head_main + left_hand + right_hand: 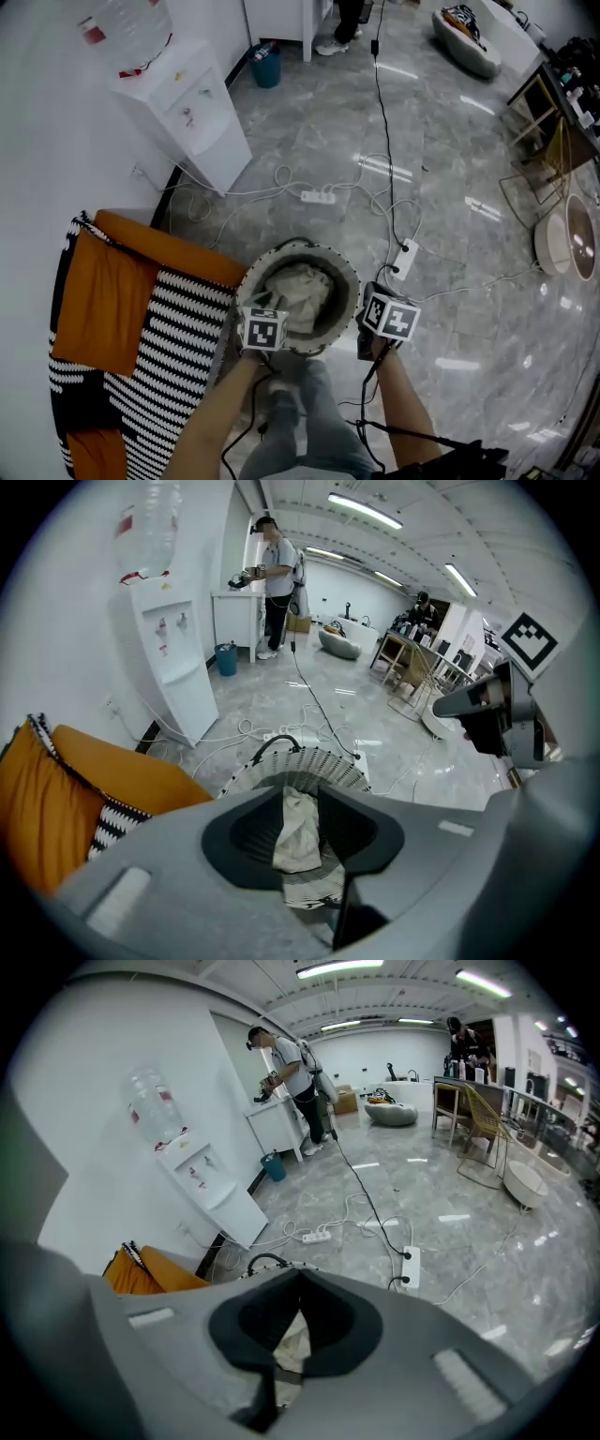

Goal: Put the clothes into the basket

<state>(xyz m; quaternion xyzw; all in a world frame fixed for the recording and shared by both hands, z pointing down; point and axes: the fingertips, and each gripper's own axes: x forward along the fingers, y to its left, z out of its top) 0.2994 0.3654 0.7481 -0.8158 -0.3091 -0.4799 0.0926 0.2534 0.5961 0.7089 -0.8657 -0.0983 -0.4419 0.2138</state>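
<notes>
We take the basket point(349, 274) as our mark; it stands on the grey floor point(469, 141). To its left lies an orange cushion point(101, 305) under a black-and-white striped blanket point(178, 349), which reaches the basket's left rim. Beyond the basket and to the left stands a white water dispenser point(192, 112).

The left gripper point(266, 323) hangs over the basket's near left rim, pointing steeply down into it. Its jaws stand moderately apart, and a pale piece of the clothes point(298, 289) shows in the gap between them. The clothes lie bunched inside the basket, filling its middle.

The right gripper point(382, 321) sits at the basket's near right rim, also tipped downward. Its jaws come together at the tips with pale cloth showing behind them, though we cannot quite tell whether a fold is pinched there.

Beyond the basket a white power strip point(317, 196) lies among loose cables, and a second power strip point(405, 258) lies just right of the basket.
</notes>
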